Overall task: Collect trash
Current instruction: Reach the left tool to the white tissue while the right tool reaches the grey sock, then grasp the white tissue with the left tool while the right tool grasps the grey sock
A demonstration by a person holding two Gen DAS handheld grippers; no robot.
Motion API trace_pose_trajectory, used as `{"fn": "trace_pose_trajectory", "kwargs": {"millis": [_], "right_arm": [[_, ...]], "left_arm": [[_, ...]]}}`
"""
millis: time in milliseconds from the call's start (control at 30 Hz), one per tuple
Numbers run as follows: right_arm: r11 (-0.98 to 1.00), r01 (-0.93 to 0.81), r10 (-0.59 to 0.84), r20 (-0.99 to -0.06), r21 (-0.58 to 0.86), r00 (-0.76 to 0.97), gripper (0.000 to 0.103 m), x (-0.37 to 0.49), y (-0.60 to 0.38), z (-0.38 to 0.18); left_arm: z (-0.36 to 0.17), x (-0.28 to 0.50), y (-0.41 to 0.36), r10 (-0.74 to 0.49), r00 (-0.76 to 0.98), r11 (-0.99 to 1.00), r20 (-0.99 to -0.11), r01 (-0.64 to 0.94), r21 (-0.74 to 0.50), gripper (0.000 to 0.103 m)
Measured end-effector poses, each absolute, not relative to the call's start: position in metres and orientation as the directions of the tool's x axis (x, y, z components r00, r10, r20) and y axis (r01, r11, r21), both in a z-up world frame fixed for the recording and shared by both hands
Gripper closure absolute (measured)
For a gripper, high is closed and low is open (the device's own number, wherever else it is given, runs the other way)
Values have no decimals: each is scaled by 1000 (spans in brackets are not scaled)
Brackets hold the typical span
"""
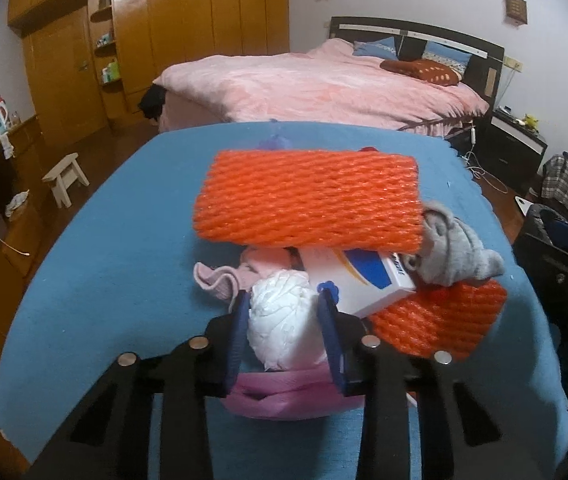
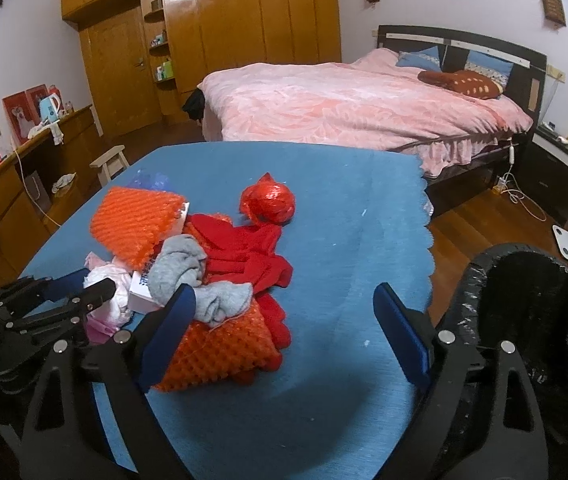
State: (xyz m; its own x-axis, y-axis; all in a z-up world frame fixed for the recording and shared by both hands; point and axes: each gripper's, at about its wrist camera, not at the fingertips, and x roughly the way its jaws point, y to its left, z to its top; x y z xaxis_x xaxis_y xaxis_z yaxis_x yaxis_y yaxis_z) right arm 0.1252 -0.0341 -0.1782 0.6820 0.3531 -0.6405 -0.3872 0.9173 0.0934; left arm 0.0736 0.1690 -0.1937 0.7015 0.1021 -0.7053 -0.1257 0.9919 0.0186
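The left gripper (image 1: 284, 320) is down in the pile and its blue pads sit tight against both sides of a crumpled white wad (image 1: 282, 322) — clamped on it. That wad lies near the front edge of the blue cloth (image 1: 104, 260), resting on a pink bag (image 1: 280, 396) under the jaws. Just behind it there's a white and blue box (image 1: 363, 280), tilted, with a large orange foam net (image 1: 307, 200) lying over its far end. A second orange foam net (image 1: 439, 320) pokes out beside the box toward the right edge, and a grey sock (image 1: 451, 248) is bunched on top there. A pink sock (image 1: 220, 280) lies off to the left of the wad.

Over to the right gripper (image 2: 284, 320): its jaws stand wide apart, nothing between them but bare blue cloth. Its left finger (image 2: 172, 320) is just beside the pile. A red garment (image 2: 252, 256) spreads behind, and a red crinkled ball (image 2: 270, 200) sits apart, toward the middle of the cloth. Off the cloth's right edge stands a bin with a black liner (image 2: 523, 304), mouth open.
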Motion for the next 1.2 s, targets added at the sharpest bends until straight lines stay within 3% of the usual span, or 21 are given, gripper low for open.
{"fn": "trace_pose_trajectory", "kwargs": {"millis": [167, 500, 1033, 1200], "right_arm": [[905, -414, 377, -637, 98, 673, 16, 125, -25, -179], [879, -463, 421, -643, 115, 640, 26, 129, -2, -185], [821, -565, 454, -692, 81, 561, 65, 134, 32, -200], [808, -581, 484, -673, 98, 559, 68, 128, 25, -187]], "left_arm": [[-186, 65, 168, 96, 721, 993, -687, -117, 16, 79], [-153, 62, 177, 99, 767, 991, -634, -131, -4, 79], [-152, 62, 182, 97, 763, 990, -640, -139, -15, 79], [-146, 60, 179, 99, 773, 990, -627, -138, -13, 79]]}}
